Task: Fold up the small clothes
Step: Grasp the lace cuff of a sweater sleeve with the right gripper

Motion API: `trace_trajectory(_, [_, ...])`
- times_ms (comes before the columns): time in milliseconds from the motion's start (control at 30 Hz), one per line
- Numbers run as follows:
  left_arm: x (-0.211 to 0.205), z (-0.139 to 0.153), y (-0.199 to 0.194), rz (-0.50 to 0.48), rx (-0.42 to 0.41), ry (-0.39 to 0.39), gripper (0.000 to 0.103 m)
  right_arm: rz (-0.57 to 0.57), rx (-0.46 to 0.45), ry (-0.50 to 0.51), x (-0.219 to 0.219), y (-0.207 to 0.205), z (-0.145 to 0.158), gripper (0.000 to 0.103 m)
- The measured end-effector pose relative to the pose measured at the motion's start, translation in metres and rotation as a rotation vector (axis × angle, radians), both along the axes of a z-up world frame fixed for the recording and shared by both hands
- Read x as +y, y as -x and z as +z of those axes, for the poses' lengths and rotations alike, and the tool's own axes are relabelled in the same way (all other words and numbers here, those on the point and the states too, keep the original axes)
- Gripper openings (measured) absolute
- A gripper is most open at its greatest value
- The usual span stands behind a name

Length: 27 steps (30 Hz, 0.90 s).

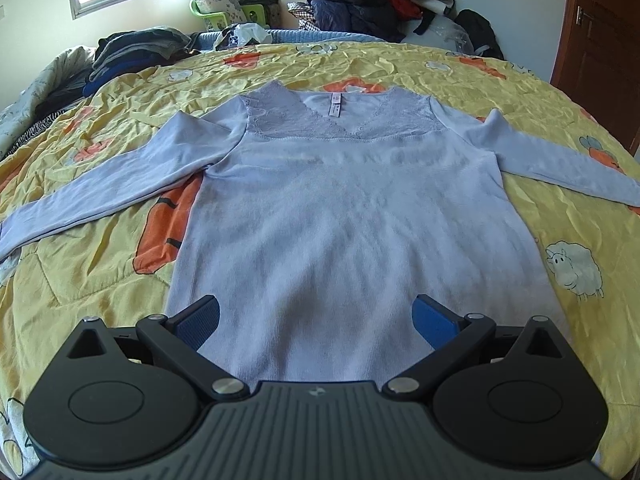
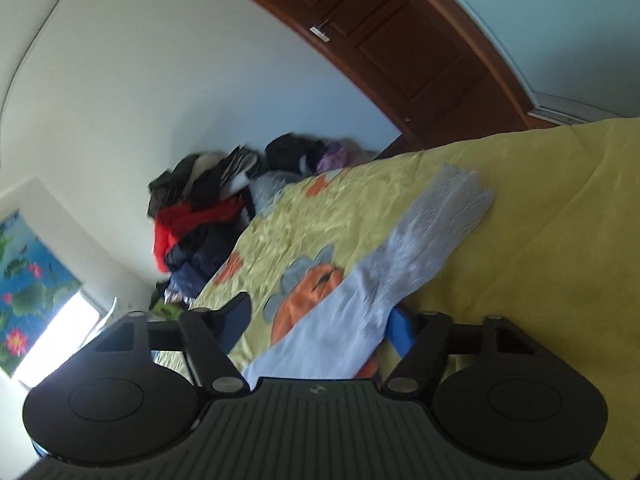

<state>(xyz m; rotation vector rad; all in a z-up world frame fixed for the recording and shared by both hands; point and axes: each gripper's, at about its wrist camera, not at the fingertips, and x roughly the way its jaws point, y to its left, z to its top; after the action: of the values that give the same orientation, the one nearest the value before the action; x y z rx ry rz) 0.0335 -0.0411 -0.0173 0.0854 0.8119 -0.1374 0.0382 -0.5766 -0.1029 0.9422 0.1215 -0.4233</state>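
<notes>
I have the lilac long-sleeved top (image 1: 352,208) lying flat, face up, on the yellow quilt (image 1: 120,280), collar at the far end, hem nearest me, both sleeves spread out to the sides. The left gripper (image 1: 316,314) hovers over the hem with its jaws wide apart and nothing between them. The right gripper (image 2: 318,316) is rolled sideways over the right sleeve (image 2: 380,272); its jaws stand about half apart with the sleeve fabric lying between them, and I cannot tell whether the pads already press on it, since the view is blurred. Risk: if the pads pinch only one layer, or catch the quilt underneath, the sleeve will drag the bedding or slip out mid-fold. The sleeve cuff (image 2: 464,192) lies near the right edge of the bed, so a slack release could let it slide off. Open room lies toward the centre and near side; the piled clothes (image 1: 360,0) at the far end stay well apart.
</notes>
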Motion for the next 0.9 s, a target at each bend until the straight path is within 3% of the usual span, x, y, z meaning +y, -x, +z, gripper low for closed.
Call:
trace_trajectory(100, [-0.001, 0.001, 0.0, -0.015, -0.003, 0.015, 0.103, -0.058, 0.005, -0.09, -0.018, -0.009, -0.013, 0.023])
trace_trajectory(133, [-0.002, 0.001, 0.0, -0.018, -0.003, 0.019, 0.103, -0.073, 0.01, -0.134, -0.025, -0.01, -0.018, 0.006])
trace_trajectory(167, [-0.002, 0.001, 0.0, -0.021, -0.002, 0.021, 0.103, -0.081, 0.007, -0.159, -0.029, -0.012, -0.021, 0.001])
trace_trajectory(500, [0.005, -0.003, -0.007, -0.006, 0.009, 0.033, 0.103, -0.064, 0.015, -0.117, -0.015, -0.031, -0.012, 0.006])
trace_trajectory(733, [0.016, -0.002, -0.016, 0.034, 0.003, 0.039, 0.103, 0.085, -0.07, -0.092, 0.019, -0.045, 0.014, 0.006])
trace_trajectory(900, [0.019, -0.002, -0.022, 0.065, -0.02, -0.006, 0.103, 0.201, -0.089, -0.088, 0.053, -0.064, 0.026, 0.006])
